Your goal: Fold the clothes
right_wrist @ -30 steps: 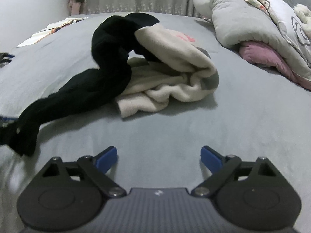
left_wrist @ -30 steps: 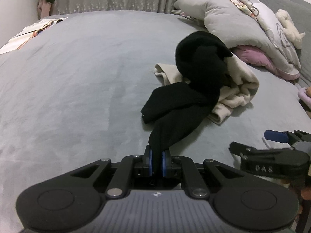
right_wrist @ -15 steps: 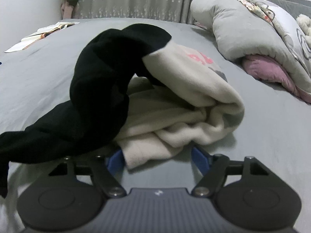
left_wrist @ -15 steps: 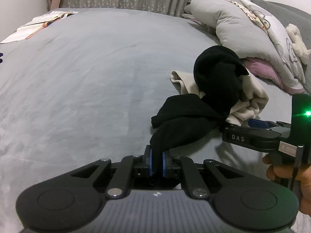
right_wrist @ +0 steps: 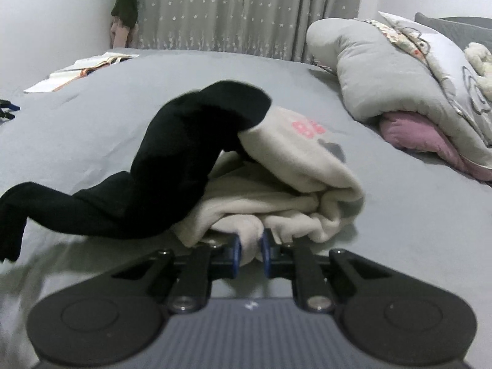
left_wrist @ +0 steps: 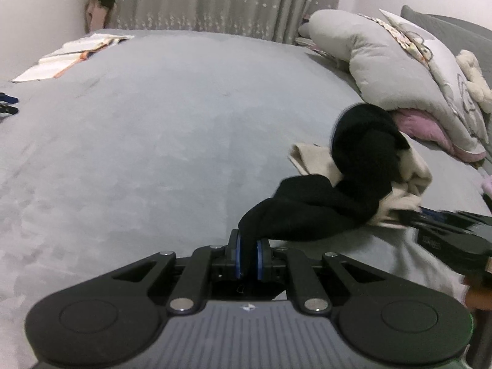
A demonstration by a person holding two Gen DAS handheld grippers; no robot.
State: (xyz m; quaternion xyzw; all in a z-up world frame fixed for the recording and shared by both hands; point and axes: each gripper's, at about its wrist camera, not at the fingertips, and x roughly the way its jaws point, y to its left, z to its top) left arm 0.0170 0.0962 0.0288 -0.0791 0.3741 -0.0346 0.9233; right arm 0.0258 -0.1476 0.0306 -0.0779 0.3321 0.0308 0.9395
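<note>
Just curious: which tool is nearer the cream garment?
Right. The right tool is closing on a fold of the cream garment. The left tool grips the black garment, clear of the cream one.

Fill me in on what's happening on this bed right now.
A person is sorting a small heap of clothes on a grey bed with a hand-held gripper in each hand. The left hand-held gripper is clamped on one end of a black garment that lies draped over a cream garment. The right hand-held gripper is closing on a fold at the near edge of the cream garment. Both pieces are still tangled together, nothing folded yet.
</note>
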